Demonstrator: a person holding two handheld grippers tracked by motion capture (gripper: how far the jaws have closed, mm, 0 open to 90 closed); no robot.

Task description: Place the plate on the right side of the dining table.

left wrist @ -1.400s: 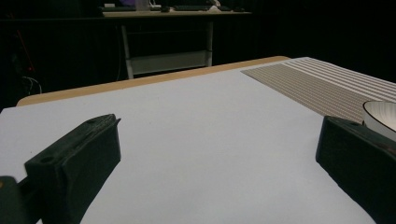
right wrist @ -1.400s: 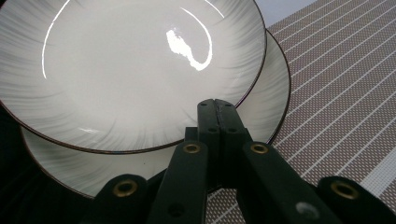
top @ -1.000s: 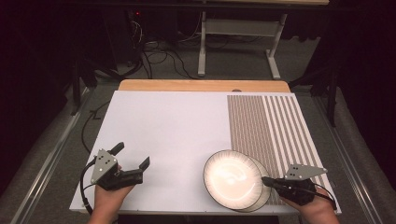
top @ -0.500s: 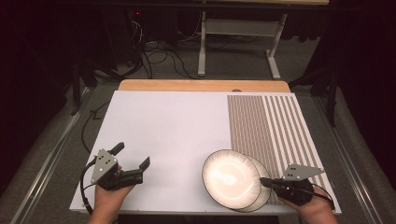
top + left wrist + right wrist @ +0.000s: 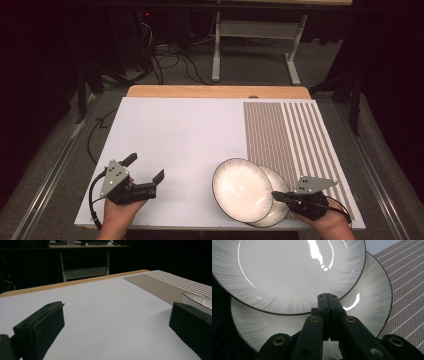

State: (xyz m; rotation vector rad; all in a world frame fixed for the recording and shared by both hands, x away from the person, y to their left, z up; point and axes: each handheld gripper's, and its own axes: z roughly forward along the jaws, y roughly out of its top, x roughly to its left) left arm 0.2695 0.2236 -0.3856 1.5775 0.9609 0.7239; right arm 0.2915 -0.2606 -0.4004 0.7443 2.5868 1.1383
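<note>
Step in hand: separating two stacked plates at the near right of the white mat (image 5: 175, 145); this looks like the moment the upper one is being pushed off the lower.
Right gripper (image 5: 280, 196): jaws pressed together with nothing between them, tip at the near rim of the upper plate (image 5: 242, 189), where it overlaps the lower plate (image 5: 277, 200).
Upper plate: lies ahead of the shut tip and to its left, tilted or slid partly off the lower one; in the right gripper view (image 5: 327, 298) its dark rim crosses just beyond the tip.
Lower plate: directly under and around the tip (image 5: 367, 307), its far edge over the striped placemat (image 5: 290, 135).
Left gripper (image 5: 146, 172): jaws wide apart, holding nothing, resting low over bare mat, well apart from both plates; the plates lie off to its right.
Contact: whether the shut tip touches the upper plate or only sits beside its rim, I cannot tell.
Next move calls for: a gentle level push or a lift at the rim to free the upper plate, or opening the jaws to pinch that rim.
Risk: the glazed rim may slip off a shut tip.
</note>
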